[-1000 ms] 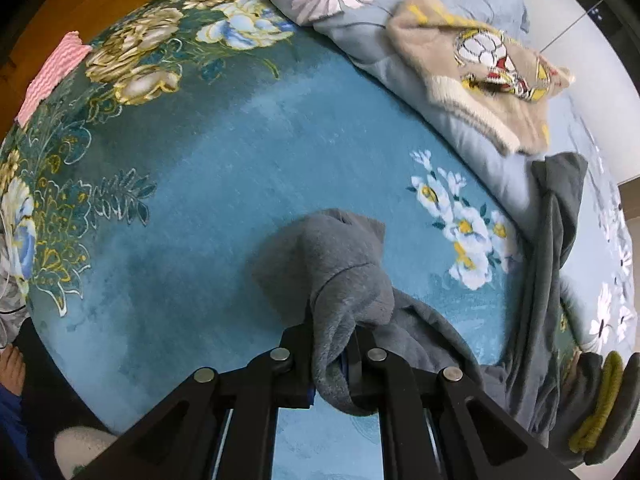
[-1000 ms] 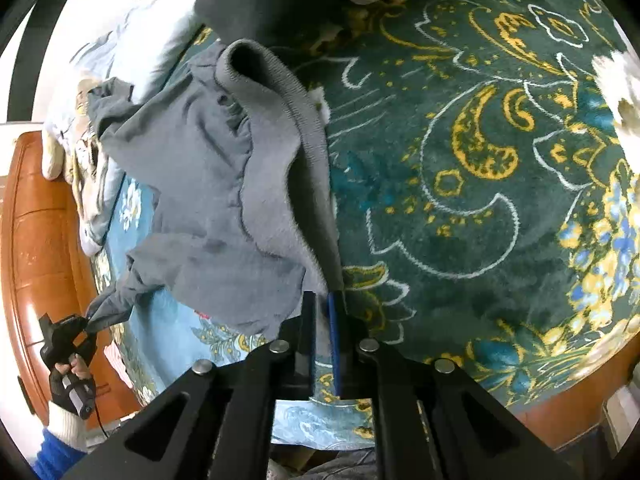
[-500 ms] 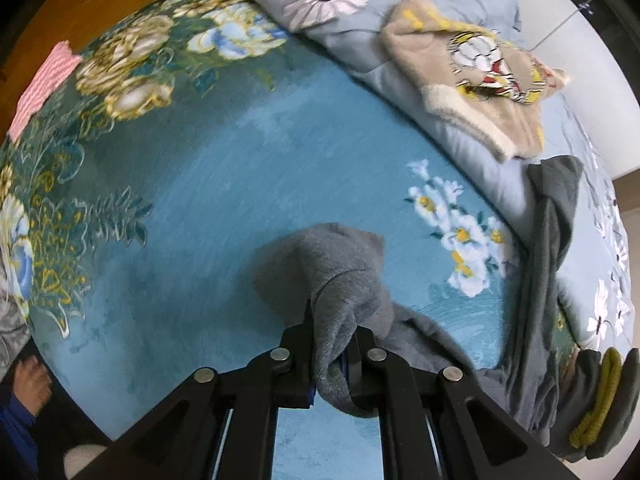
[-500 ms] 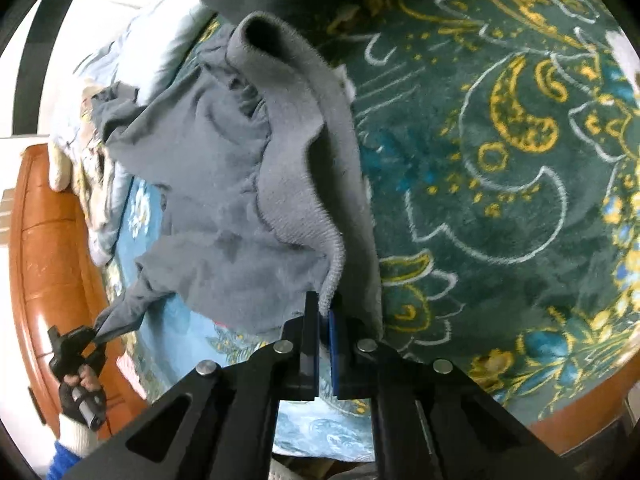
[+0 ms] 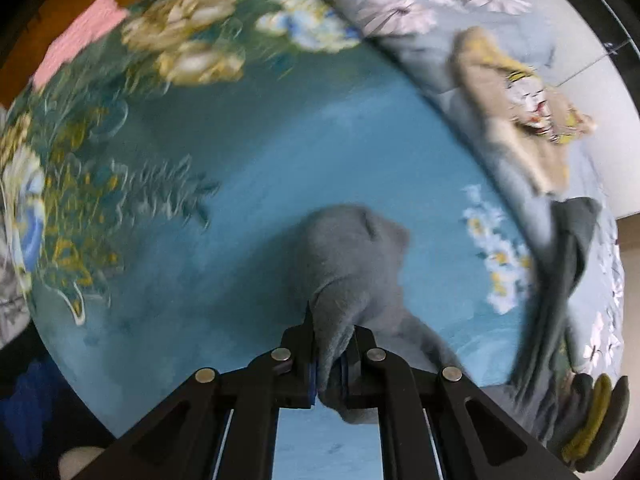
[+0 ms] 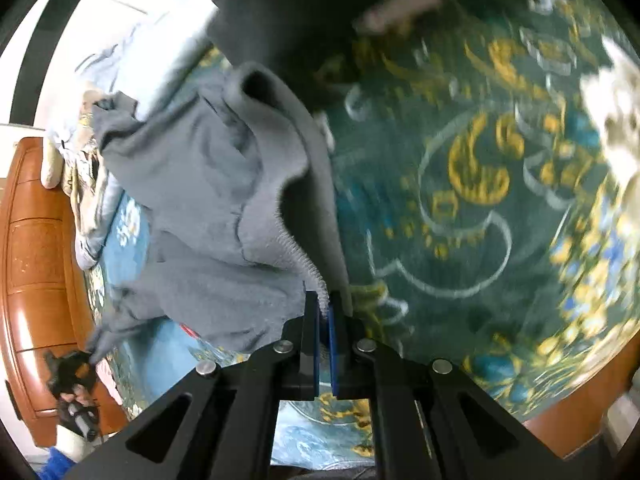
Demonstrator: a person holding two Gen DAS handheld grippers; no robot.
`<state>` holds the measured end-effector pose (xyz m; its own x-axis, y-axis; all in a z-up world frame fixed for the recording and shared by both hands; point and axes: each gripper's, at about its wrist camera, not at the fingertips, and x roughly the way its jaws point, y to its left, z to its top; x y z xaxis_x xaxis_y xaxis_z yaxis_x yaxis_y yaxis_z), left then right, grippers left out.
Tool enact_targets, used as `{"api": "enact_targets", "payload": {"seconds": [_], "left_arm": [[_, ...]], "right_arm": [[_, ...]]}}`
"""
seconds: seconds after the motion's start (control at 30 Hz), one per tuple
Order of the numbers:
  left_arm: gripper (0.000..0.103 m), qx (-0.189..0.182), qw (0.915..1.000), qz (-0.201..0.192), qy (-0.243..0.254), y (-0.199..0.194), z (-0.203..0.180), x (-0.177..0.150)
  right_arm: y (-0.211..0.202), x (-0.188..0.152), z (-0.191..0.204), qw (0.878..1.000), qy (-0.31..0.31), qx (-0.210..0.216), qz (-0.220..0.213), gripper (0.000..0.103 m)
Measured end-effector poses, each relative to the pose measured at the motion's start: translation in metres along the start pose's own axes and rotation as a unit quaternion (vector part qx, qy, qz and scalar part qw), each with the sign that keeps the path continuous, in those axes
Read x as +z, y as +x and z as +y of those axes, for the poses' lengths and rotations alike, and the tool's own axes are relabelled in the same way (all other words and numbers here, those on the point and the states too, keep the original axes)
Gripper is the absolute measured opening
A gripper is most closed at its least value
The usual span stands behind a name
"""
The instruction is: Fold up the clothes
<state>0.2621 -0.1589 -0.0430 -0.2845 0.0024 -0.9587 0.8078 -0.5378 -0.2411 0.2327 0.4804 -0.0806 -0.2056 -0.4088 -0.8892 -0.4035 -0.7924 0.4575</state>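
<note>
The left gripper [image 5: 329, 354] is closed on a bunched corner of the grey sweater [image 5: 352, 264]. The right gripper [image 6: 324, 316] pinches its ribbed hem [image 6: 310, 268]. Bare blue blanket [image 5: 280, 152] lies ahead.

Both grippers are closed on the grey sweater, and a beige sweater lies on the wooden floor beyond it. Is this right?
Not quite. The beige sweater lies on the bed, as the left wrist view shows. Both the left gripper and right gripper are closed on the grey sweater.

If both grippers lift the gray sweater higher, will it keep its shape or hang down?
Probably it will hang down: the gray sweater already sags in folds between the left gripper and the right gripper. It looks soft and thick, so likely not slippery. Its ribbed hem may stretch when pulled.
</note>
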Motion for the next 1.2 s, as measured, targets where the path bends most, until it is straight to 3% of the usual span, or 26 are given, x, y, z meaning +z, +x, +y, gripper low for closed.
{"api": "enact_targets", "payload": {"seconds": [0.13,0.23,0.37,0.5,0.77,0.97,1.13,1.2], "left_arm": [[0.012,0.009,0.9991,0.013,0.039,0.010,0.003,0.005],[0.013,-0.022,0.9976,0.031,0.059,0.010,0.003,0.013],[0.044,-0.047,0.9903,0.050,0.121,0.004,-0.008,0.019],[0.052,-0.043,0.9883,0.036,0.142,-0.005,-0.019,0.027],[0.054,-0.026,0.9709,0.011,0.238,0.032,-0.090,0.026],[0.054,-0.013,0.9784,0.057,0.198,0.093,-0.101,0.028],[0.054,-0.001,0.9718,0.050,0.231,0.100,-0.102,0.023],[0.048,-0.005,0.9716,0.050,0.231,0.099,-0.099,0.024]], "right_arm": [[0.007,-0.004,-0.004,1.000,-0.007,0.001,-0.011,0.003],[0.008,-0.004,-0.005,1.000,-0.015,0.001,-0.025,0.004],[0.015,-0.009,-0.001,0.999,-0.029,-0.015,-0.033,0.004],[0.022,-0.018,-0.002,0.999,-0.019,-0.032,-0.040,0.006],[0.026,-0.019,0.012,0.996,-0.003,-0.084,-0.042,0.006],[0.029,-0.019,0.022,0.992,0.008,-0.119,-0.035,0.006],[0.031,-0.019,0.032,0.989,0.014,-0.145,-0.038,0.006],[0.033,-0.021,0.039,0.987,0.007,-0.158,-0.038,0.006]]}}
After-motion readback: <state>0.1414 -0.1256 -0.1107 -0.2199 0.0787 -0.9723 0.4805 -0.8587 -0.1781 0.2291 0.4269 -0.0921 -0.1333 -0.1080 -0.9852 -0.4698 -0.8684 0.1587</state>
